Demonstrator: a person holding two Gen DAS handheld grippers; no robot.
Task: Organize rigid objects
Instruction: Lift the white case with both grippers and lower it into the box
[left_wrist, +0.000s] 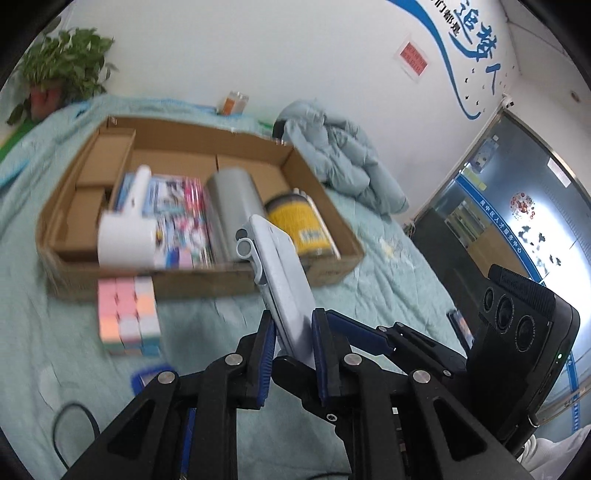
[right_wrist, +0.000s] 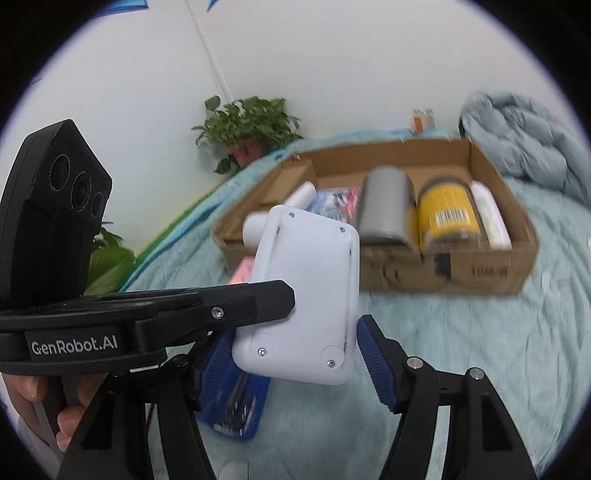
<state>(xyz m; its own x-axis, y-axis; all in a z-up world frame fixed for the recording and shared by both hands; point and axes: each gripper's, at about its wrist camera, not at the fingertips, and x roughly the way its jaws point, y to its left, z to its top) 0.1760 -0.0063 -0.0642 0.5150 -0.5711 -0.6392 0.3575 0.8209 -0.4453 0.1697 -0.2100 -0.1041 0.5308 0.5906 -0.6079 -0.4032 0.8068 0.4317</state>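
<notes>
Rigid objects mostly lie packed in the cardboard box (left_wrist: 317, 275) on the bed (left_wrist: 44, 354): a lint roller (left_wrist: 127, 236), booklets (left_wrist: 181, 218), grey cylinder (left_wrist: 231, 210) and yellow can (left_wrist: 301, 225). Left gripper (left_wrist: 293, 332) has its jaws clamped thin on a flat white device (left_wrist: 280, 269), held above the bedding. Right gripper (right_wrist: 295, 354) jaws flank it half-spread; contact unclear. Pastel cube (left_wrist: 127, 314) and blue case (right_wrist: 232, 398) still wait outside.

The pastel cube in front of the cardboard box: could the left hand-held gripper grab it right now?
Probably not yet: the left hand-held gripper is shut on a white device, so its jaws are full. The pastel cube itself lies uncovered on the bedspread, likely reachable once the device is put down.
</notes>
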